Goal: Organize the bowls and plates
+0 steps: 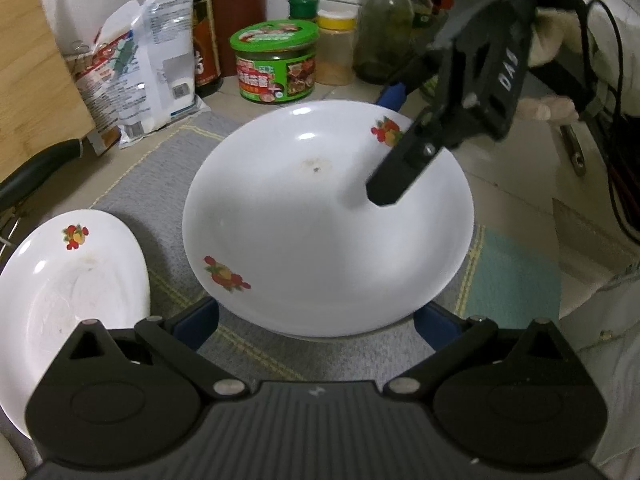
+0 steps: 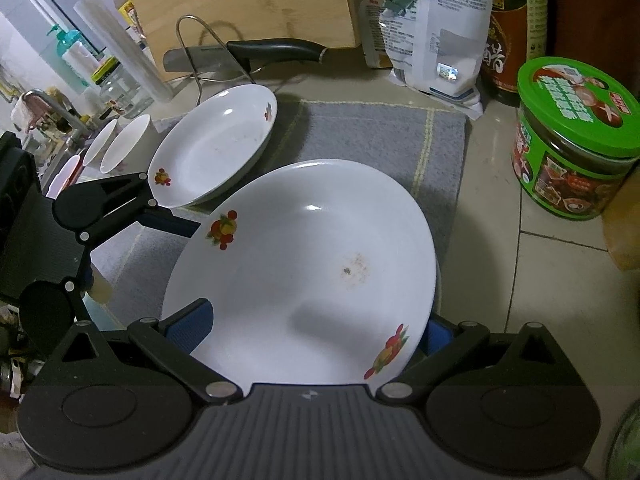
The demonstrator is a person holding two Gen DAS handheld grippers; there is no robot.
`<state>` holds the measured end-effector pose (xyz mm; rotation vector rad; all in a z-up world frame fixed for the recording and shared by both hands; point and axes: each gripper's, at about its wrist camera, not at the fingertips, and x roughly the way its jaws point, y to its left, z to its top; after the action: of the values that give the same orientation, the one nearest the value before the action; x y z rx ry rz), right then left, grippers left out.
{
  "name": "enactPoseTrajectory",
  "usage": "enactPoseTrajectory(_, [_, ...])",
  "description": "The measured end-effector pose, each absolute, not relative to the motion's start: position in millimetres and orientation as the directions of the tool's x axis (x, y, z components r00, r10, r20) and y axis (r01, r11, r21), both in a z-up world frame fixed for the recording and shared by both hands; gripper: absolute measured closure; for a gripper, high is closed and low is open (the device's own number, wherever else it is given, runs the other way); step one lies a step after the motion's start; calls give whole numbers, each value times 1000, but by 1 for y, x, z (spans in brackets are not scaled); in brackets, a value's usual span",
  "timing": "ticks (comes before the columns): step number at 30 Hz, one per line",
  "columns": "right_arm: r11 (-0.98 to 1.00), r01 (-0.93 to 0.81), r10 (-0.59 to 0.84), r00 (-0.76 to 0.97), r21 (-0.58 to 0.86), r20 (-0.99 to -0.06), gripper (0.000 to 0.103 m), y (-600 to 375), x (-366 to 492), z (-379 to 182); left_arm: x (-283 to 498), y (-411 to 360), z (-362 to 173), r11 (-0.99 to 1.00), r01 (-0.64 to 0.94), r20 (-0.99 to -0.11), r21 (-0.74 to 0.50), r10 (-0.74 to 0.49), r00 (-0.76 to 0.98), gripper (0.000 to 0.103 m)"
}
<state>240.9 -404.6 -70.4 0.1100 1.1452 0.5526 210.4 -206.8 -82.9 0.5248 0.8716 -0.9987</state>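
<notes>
A large white plate (image 1: 320, 216) (image 2: 304, 264) with fruit decals sits over a grey mat (image 1: 160, 192) (image 2: 368, 132). My left gripper (image 1: 316, 312) is open. Its two blue fingers (image 1: 196, 324) are spread wide, with their tips hidden under the plate's near rim. My right gripper (image 2: 316, 320) (image 1: 388, 144) is open too and straddles the opposite rim, one finger (image 1: 396, 176) above the plate's inside and the other below it. A second, matching plate (image 1: 72, 280) (image 2: 212, 144) lies at the mat's left edge.
A green-lidded jar (image 1: 276, 64) (image 2: 576, 140), dark sauce bottles (image 1: 204, 40), a white bag (image 1: 148, 64) and spice jars line the back. A knife (image 2: 276, 46), a wooden board (image 2: 240, 0) and a wire rack (image 2: 196, 40) stand beyond the second plate. Small bowls (image 2: 128, 140) sit near the sink.
</notes>
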Motion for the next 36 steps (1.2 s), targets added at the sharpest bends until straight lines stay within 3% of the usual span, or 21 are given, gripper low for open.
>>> enactPoseTrajectory(4, [869, -353, 456, 300, 347, -838, 0, -404, 241, -69, 201, -211, -88, 429, 900, -830, 72, -475, 292, 0])
enactPoseTrajectory(29, [916, -331, 331, 309, 226, -891, 0, -390, 227, -62, 176, -179, -69, 527, 846, -745, 84, -530, 404, 1])
enactPoseTrajectory(36, [925, -226, 357, 237, 306, -904, 0, -395, 244, -63, 169, -188, -77, 568, 814, -733, 123, -501, 461, 1])
